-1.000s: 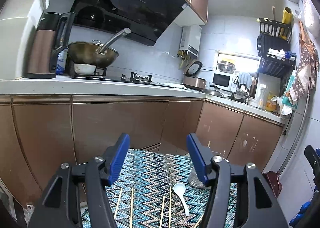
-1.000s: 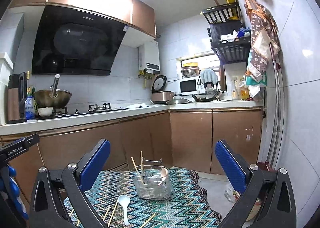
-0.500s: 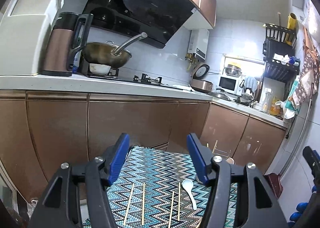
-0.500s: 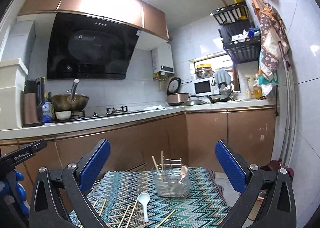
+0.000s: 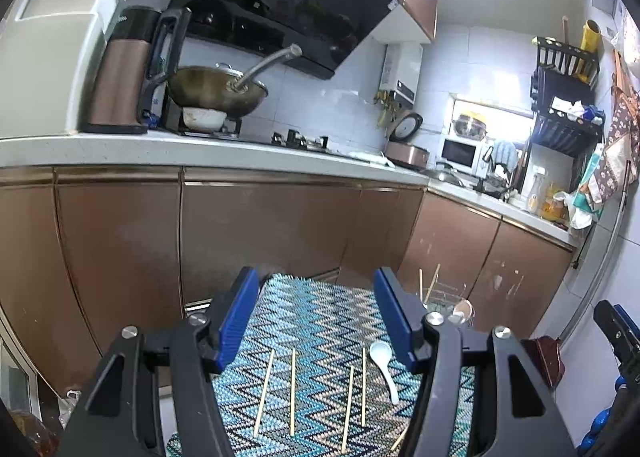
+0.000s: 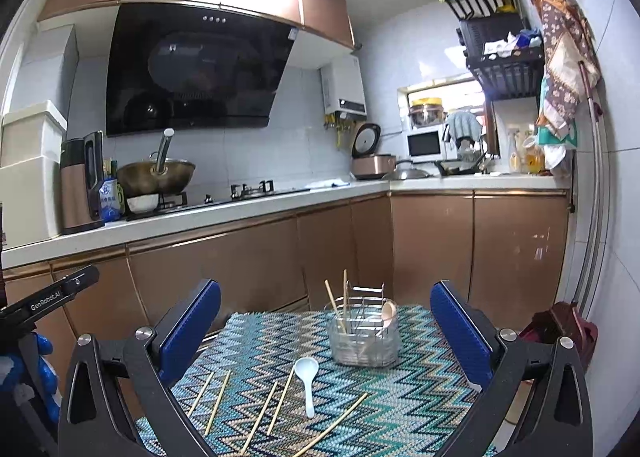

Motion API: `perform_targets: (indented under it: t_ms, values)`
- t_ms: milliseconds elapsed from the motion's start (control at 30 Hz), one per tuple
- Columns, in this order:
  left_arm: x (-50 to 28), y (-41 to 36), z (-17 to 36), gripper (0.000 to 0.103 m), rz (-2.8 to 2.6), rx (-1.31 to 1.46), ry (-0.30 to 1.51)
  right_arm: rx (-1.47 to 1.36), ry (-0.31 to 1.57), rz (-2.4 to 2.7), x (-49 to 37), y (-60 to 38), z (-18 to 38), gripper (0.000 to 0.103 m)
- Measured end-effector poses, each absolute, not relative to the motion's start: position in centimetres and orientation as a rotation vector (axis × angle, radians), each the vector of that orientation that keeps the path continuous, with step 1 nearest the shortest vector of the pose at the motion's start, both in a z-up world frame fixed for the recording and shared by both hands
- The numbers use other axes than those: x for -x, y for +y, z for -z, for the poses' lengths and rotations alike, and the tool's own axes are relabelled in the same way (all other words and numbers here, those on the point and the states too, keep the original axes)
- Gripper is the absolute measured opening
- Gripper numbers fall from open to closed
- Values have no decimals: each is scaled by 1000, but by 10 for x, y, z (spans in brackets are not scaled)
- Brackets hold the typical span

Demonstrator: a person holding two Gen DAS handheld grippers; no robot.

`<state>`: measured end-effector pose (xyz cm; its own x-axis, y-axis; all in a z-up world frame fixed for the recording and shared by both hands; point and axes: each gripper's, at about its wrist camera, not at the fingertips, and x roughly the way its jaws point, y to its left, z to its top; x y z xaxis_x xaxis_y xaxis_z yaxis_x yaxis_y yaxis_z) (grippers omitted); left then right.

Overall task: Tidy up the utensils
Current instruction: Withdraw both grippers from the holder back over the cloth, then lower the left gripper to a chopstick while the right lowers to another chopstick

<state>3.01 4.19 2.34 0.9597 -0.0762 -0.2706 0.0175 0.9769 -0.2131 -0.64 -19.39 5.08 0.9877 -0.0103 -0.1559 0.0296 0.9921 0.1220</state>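
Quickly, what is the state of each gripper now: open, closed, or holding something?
Left gripper: open, holding nothing, above the chopsticks on the mat.
Right gripper: open, holding nothing, facing the utensil holder.

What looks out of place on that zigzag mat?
Five chopsticks and a white spoon lie loose on the mat, one chopstick skewed across the others, while the wire holder already stands two chopsticks and a spoon upright.

The left gripper (image 5: 316, 313) gapes empty above four chopsticks (image 5: 293, 393) and a white spoon (image 5: 385, 367) on the zigzag mat (image 5: 312, 309).
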Motion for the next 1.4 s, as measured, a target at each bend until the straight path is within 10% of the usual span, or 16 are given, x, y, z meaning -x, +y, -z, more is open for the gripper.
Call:
perform_targets:
  t_ms: [1033, 1400]
  values:
    - [-190, 10, 111, 57, 263, 196, 842, -324, 658, -27, -125, -253, 92, 67]
    - [-277, -38, 181, 35, 361, 155, 1153, -386, 989, -75, -214, -267, 167, 38]
